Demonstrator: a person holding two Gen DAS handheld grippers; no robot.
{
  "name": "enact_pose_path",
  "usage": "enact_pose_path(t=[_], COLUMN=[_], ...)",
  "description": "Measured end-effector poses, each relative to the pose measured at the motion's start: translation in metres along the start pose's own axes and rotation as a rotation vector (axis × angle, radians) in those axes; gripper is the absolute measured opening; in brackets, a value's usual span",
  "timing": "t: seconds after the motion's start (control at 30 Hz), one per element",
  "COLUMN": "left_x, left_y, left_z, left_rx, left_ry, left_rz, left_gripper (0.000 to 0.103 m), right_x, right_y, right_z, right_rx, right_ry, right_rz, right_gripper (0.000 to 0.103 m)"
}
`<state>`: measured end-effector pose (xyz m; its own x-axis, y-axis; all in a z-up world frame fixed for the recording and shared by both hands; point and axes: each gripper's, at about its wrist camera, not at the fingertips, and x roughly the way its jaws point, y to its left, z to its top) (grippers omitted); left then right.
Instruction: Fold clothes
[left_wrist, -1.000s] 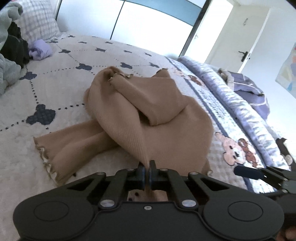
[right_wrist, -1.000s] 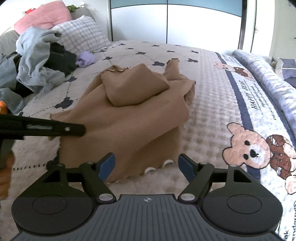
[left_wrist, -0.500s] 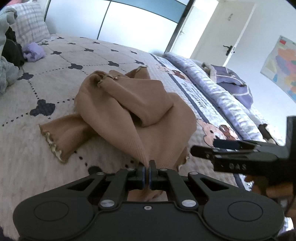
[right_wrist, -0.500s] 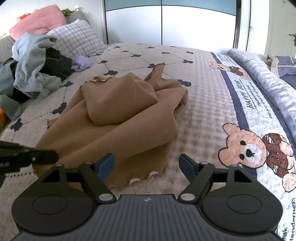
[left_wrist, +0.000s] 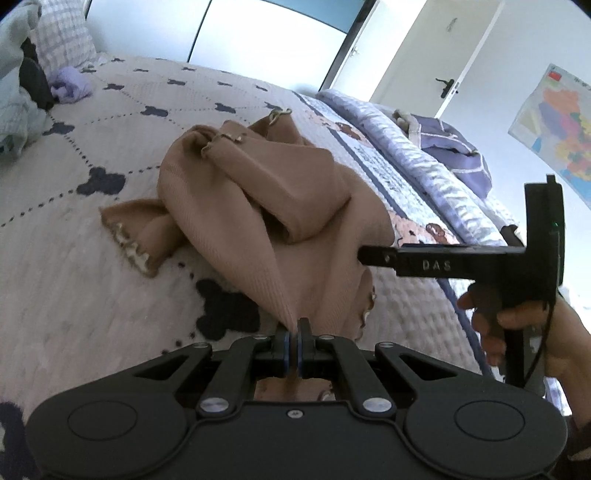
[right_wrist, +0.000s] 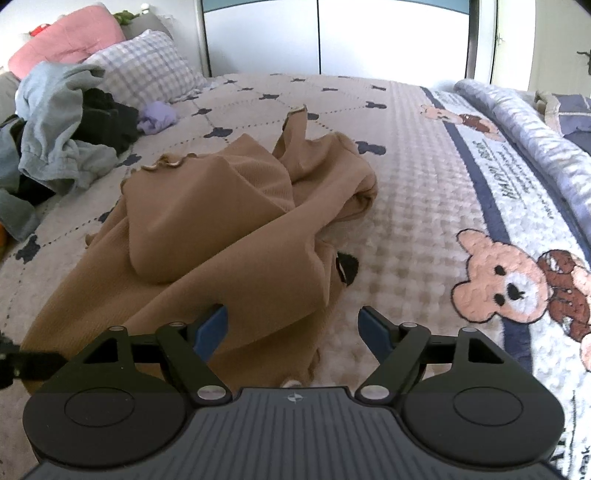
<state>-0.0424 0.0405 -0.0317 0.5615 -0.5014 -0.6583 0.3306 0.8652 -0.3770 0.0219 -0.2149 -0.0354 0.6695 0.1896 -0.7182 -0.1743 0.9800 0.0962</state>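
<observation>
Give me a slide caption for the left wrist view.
Left tool shut on the tan garment's hem; the right tool reaches in.

Knit top (right_wrist: 236, 236) lies mid-bedspread (right_wrist: 413, 206); clothes pile (right_wrist: 55, 136) far left (pillows (right_wrist: 147, 70) behind it), rolled quilt (right_wrist: 532, 125) right.

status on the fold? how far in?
Early. Done: nothing; the brown top lies bunched on the bed. In hand: left gripper is shut on its hem; right gripper is open over the near edge. Left: spreading, folding, then the clothes pile.
</observation>
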Motion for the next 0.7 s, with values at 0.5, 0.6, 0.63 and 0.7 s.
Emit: enact_pose_path(t=[0.5,0.6,0.63,0.7], left_x=[-0.003,-0.006,-0.006,-0.006], left_y=[0.014,0.012,0.012,0.013], left_z=[-0.007,-0.007,-0.007,-0.006], left_rx=[0.019,0.027,0.031,0.031], left_ry=[0.044,0.029,0.033,0.032], left_rz=[0.022,0.030,0.033,0.045], left_gripper=[0.053,0.071,0.076,0.083], right_x=[0.024,0.027,0.027,0.027], right_y=[0.012,0.014,0.014,0.016], right_z=[-0.003,-0.004,-0.005,-0.005], right_rx=[0.041,0.046,0.045,0.038], right_ry=[0.049,0.057,0.058,0.055], right_rz=[0.037,0.039,0.040,0.046], right_gripper=[0.079,0.075,0.074,0.068])
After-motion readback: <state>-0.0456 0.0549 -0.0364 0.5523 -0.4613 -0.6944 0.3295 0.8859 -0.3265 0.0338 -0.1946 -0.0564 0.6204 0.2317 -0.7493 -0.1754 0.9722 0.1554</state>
